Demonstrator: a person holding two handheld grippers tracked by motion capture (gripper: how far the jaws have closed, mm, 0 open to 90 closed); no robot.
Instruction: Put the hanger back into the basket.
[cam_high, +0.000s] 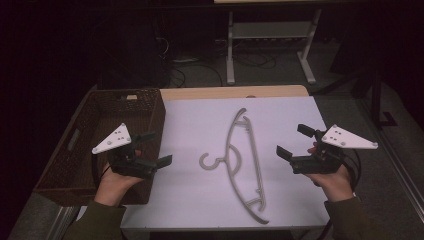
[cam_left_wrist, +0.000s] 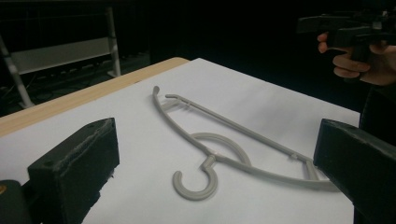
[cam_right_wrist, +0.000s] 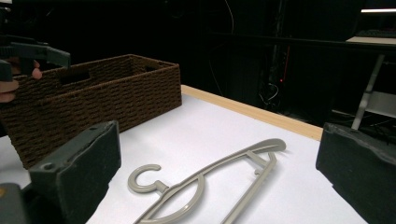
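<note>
At the left edge of the tabletop (cam_high: 280, 107) stands a brown woven basket (cam_high: 150, 107), long side running front to back, and nothing can be seen lying in the part of it that shows. Just in front of its near right corner the left gripper (cam_high: 156, 148) is held off the surface, its jaws spread wide with nothing between them, pointing toward the middle of the table.

In the middle of the white surface lies a grey plastic hanger (cam_high: 245, 160), flat, stretching from the far middle toward the near edge, its hook turned toward the basket side. From the left gripper view the hanger (cam_left_wrist: 219, 149) lies ahead of the jaws, untouched.

Toward the right edge the right gripper (cam_high: 292, 140) hovers, jaws likewise wide apart and empty, aimed at the hanger from the other side. Its own view shows the hanger (cam_right_wrist: 205, 179) below and ahead and the basket (cam_right_wrist: 102, 100) beyond.

By my reading nothing is done yet: the hanger is not grasped, not lifted, and well apart from the basket. Closing in, gripping and carrying are all left.
</note>
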